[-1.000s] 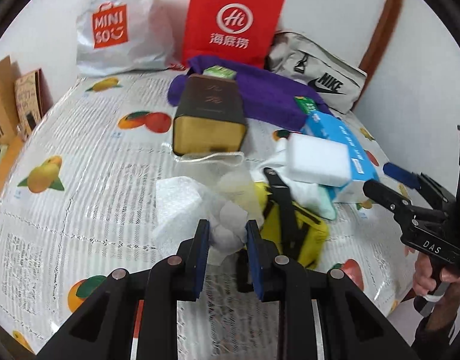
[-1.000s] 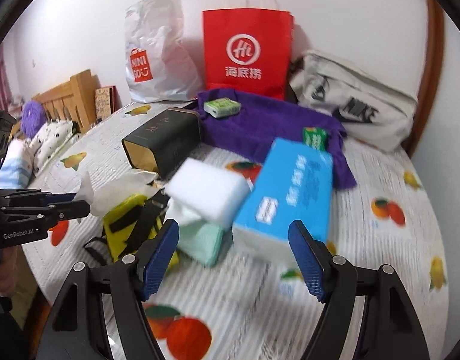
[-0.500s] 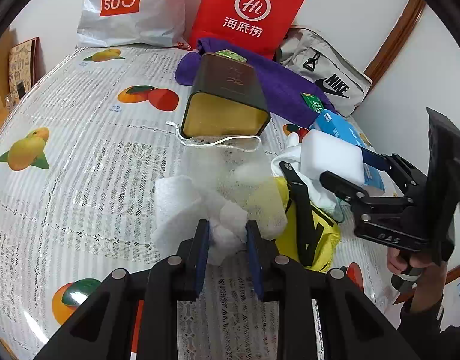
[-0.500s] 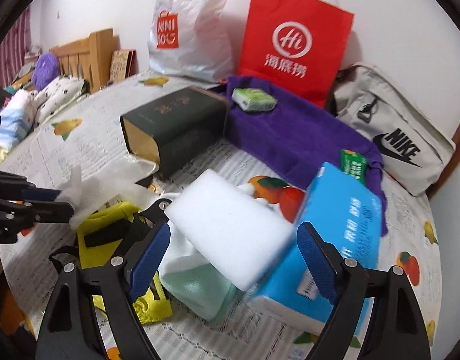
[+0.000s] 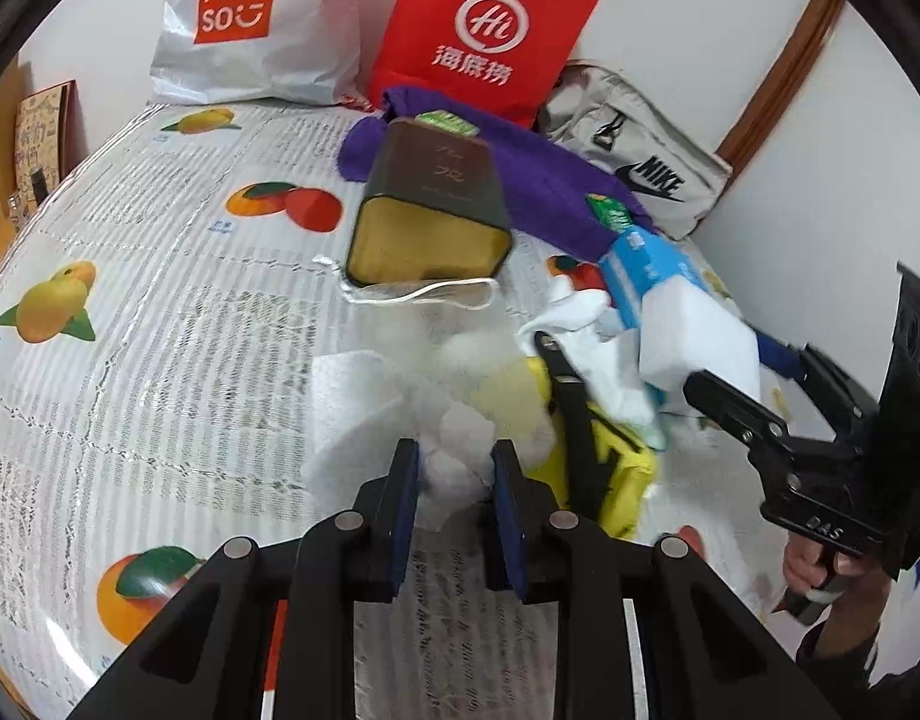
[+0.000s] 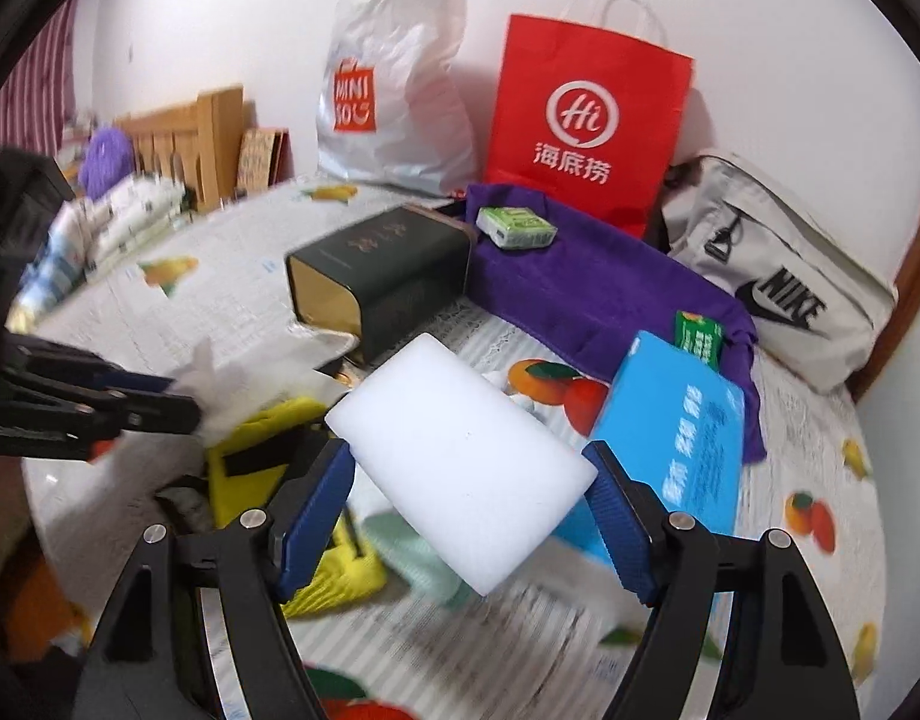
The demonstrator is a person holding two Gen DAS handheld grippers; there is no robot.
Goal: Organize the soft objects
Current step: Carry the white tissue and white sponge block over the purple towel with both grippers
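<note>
My left gripper [image 5: 451, 474] is shut on a crumpled white soft bundle in a sheer drawstring bag [image 5: 460, 444], which trails up to the open tin [image 5: 436, 210]. In the right wrist view the left gripper [image 6: 178, 396] comes in from the left, still pinching it. A white sponge block [image 6: 460, 468] lies tilted between the blue pads of my right gripper [image 6: 469, 462]. The jaws are closing, and both pads touch the block's ends. The sponge [image 5: 700, 342] sits over a yellow pouch [image 6: 268, 438], a pale green cloth [image 6: 412, 546] and white cloths.
A blue tissue box [image 6: 682, 420] lies right of the sponge. Behind it a purple towel [image 6: 580, 276] carries small green packs. A red paper bag [image 6: 580, 120], a white Miniso bag [image 6: 388, 102] and a grey Nike bag [image 6: 778, 276] line the wall. A hand [image 5: 820, 564] holds the right gripper.
My right gripper has moved in over the pile and narrowed, so the white sponge now fills the gap between its pads. The left gripper keeps its hold and has barely moved.
</note>
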